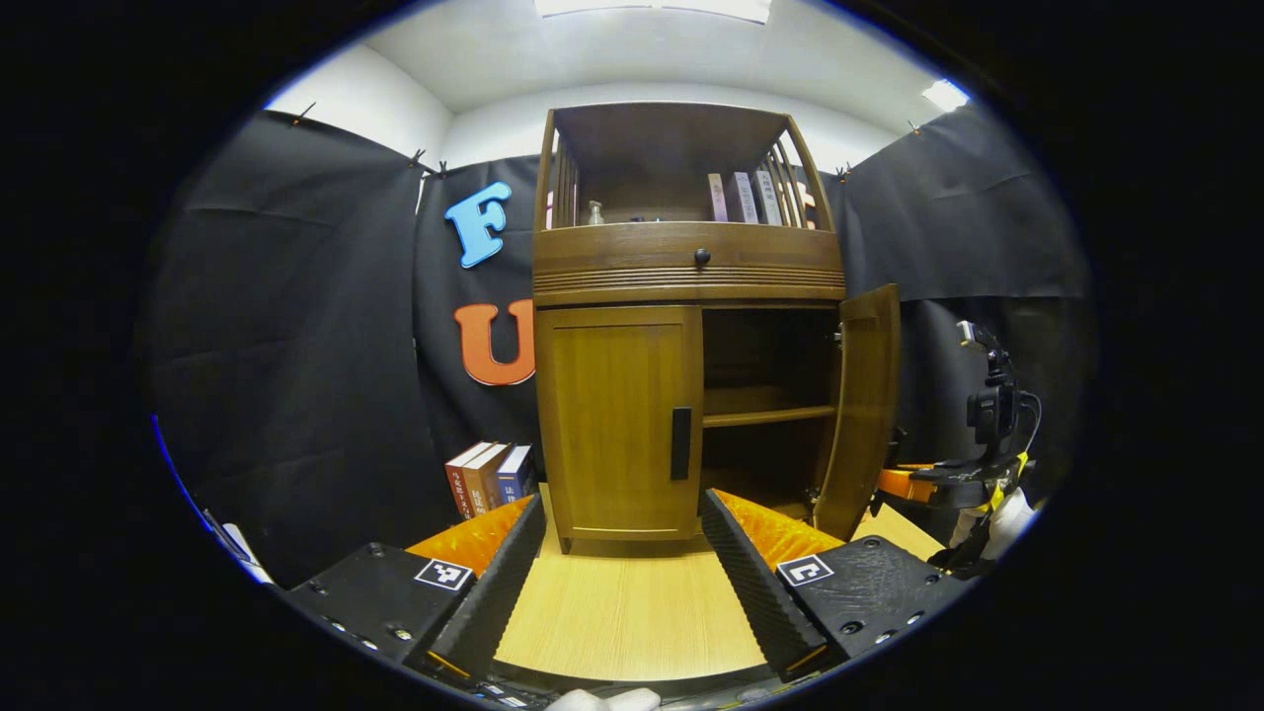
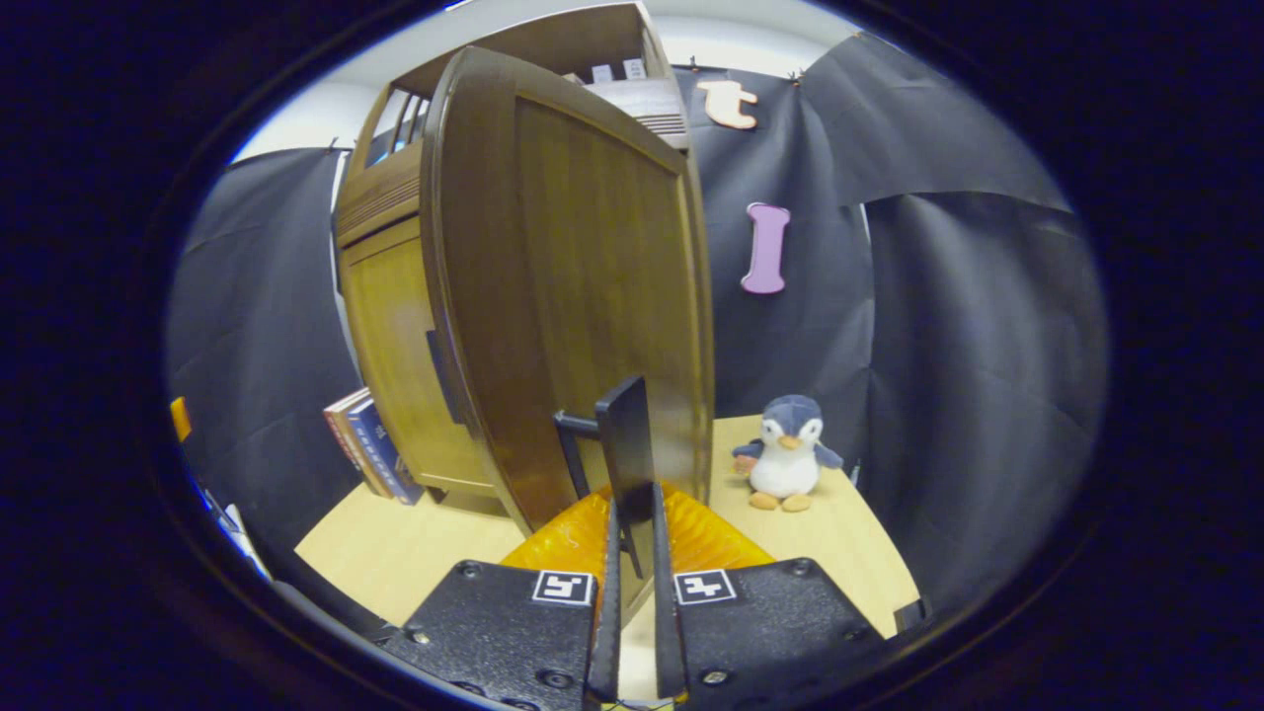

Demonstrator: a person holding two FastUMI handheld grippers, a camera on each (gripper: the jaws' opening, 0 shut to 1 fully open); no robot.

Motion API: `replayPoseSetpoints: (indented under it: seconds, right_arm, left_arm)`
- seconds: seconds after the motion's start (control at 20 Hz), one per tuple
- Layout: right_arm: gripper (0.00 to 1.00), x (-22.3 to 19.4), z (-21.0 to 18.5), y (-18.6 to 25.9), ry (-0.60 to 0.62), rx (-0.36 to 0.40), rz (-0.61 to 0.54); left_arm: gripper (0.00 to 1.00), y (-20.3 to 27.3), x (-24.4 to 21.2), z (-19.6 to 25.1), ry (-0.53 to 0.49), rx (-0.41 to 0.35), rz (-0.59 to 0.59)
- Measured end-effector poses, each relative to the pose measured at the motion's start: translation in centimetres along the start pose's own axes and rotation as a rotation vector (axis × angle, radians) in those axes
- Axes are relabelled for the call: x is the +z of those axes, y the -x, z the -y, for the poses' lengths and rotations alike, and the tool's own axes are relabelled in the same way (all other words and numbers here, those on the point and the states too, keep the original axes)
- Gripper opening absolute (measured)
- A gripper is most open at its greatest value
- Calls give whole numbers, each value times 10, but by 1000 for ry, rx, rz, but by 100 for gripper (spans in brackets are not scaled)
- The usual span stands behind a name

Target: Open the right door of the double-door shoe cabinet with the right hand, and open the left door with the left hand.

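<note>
1. Our right gripper (image 2: 632, 553) is clamped on the right door's handle (image 2: 625, 449), a flat dark bar standing off the panel on a short post; both fingers press its lower end.
2. Our left gripper (image 1: 622, 553) hangs with its jaws spread wide and nothing between them, lined up in front of the left door (image 1: 617, 420) but still apart from it.
3. The right door (image 2: 583, 286) is swung out nearly square to the cabinet (image 1: 691, 262), baring a shelf (image 1: 768, 415) inside, so we judge that half done bar letting go.
4. The left door sits flush and shut, its dark vertical handle (image 1: 681, 442) at the inner edge; that half is left.
5. The cabinet is brown grained wood with ribbed trim and a round knob (image 1: 702, 257) above the doors. It stands at the back of the pale wood bench (image 1: 622, 612).
6. Books (image 1: 489, 476) lean at its left foot; a soft plush penguin (image 2: 787, 451) sits near the bench's right back corner.
</note>
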State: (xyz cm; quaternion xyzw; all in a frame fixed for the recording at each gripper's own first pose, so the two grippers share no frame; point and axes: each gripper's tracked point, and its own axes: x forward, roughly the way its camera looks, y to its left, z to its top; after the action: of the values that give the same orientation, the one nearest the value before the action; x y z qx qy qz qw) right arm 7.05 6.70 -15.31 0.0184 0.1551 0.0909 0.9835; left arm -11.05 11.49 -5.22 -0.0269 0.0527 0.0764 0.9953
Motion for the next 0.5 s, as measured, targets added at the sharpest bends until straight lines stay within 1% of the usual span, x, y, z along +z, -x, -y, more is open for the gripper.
replayPoseSetpoints:
  seconds: [0.05, 0.1, 0.15, 0.2, 0.35, 0.45, 0.5]
  right_arm:
    - [16, 1, 7, 2, 3, -12, 3]
    - [12, 1, 14, 2, 5, -26, 4]
    - [11, 1, 21, 3, 6, -42, 6]
    - [8, 1, 29, 4, 9, -62, 7]
    - [5, 5, 53, 7, 11, -103, 4]
    - [4, 8, 69, 7, -3, -111, -1]
    - [4, 9, 72, 6, -12, -93, -5]
  left_arm:
    - [96, 0, -2, 3, -2, -11, -3]
    - [100, 0, -4, 5, -4, -22, -7]
    - [100, -1, -6, 8, -4, -33, -12]
    - [96, -1, -8, 10, -5, -41, -16]
    - [96, -6, -13, 18, -3, -67, -23]
    - [96, -11, -11, 23, -7, -77, -16]
    - [96, -14, -8, 26, -7, -80, -11]
